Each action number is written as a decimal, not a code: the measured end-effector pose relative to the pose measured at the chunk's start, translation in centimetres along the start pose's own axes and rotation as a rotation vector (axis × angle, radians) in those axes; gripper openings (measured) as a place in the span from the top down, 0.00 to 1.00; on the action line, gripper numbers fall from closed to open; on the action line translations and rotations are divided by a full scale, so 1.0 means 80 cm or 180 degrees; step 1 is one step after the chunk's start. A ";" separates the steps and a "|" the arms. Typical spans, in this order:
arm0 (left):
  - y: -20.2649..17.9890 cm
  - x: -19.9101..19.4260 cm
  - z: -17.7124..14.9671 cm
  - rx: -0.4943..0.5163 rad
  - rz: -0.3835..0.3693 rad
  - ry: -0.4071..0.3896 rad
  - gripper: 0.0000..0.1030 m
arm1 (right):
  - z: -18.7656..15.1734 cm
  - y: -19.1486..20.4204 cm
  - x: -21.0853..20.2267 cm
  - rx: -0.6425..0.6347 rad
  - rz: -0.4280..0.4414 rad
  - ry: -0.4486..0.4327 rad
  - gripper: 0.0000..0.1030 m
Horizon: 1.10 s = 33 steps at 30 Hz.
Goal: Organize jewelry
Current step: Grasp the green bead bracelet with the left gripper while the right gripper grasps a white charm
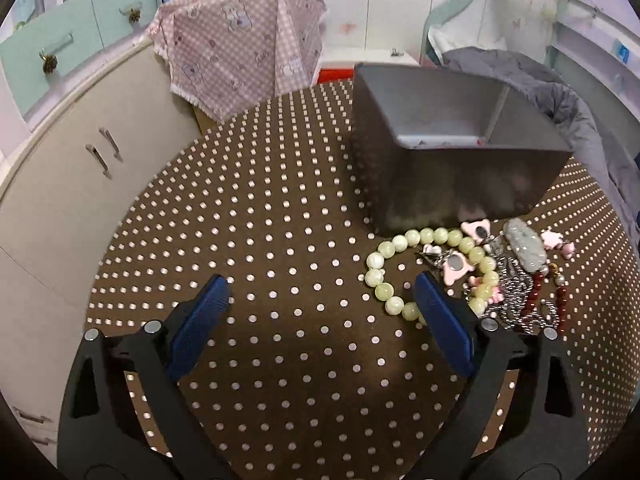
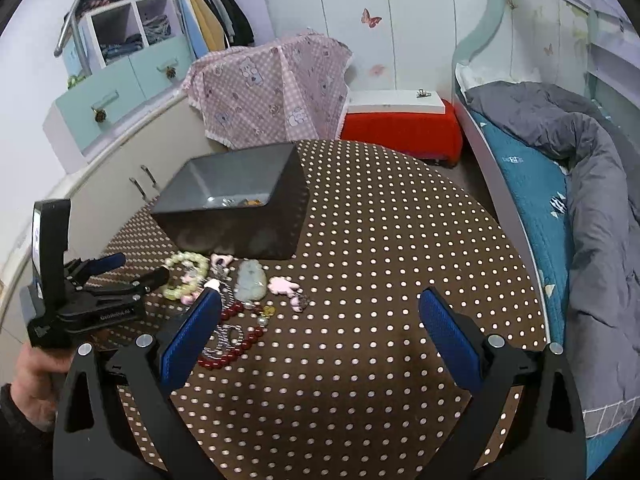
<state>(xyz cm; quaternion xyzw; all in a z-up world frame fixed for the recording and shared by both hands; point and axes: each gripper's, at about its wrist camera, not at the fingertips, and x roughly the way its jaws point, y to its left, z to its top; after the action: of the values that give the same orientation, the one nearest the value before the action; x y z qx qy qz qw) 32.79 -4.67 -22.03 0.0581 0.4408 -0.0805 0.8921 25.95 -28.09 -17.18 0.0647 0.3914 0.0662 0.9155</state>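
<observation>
Both my grippers gape wide, holding nothing: left gripper (image 1: 322, 292) low in frame beside the green bead bracelet (image 1: 404, 276), right gripper (image 2: 320, 308) near the red beads (image 2: 236, 344).

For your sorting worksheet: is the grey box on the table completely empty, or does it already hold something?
Not empty. The right wrist view shows a few small pieces on the floor of the grey box; what they are cannot be told.

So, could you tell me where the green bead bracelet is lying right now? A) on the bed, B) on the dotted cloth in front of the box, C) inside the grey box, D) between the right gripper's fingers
B: the bracelet lies on the cloth just in front of the box, among other jewelry, with both hand-held grippers open and holding nothing.
</observation>
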 end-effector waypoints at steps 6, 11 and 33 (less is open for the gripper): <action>-0.008 0.002 -0.005 0.0090 -0.0083 -0.0027 0.24 | -0.002 0.004 0.040 -0.0228 -0.0098 0.0191 0.08; -0.024 -0.006 -0.011 0.0262 -0.0205 -0.0121 0.51 | -0.001 0.018 0.075 -0.0477 -0.0117 0.0311 0.16; -0.034 -0.063 -0.040 0.0195 -0.0746 -0.0314 0.91 | -0.025 0.022 0.015 -0.0342 0.0084 0.0105 0.82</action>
<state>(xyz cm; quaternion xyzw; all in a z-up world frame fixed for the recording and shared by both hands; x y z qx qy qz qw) 26.75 -6.30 -20.09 0.0293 0.3975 -0.2004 0.8950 25.20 -26.03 -19.11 0.0196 0.4015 0.1003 0.9101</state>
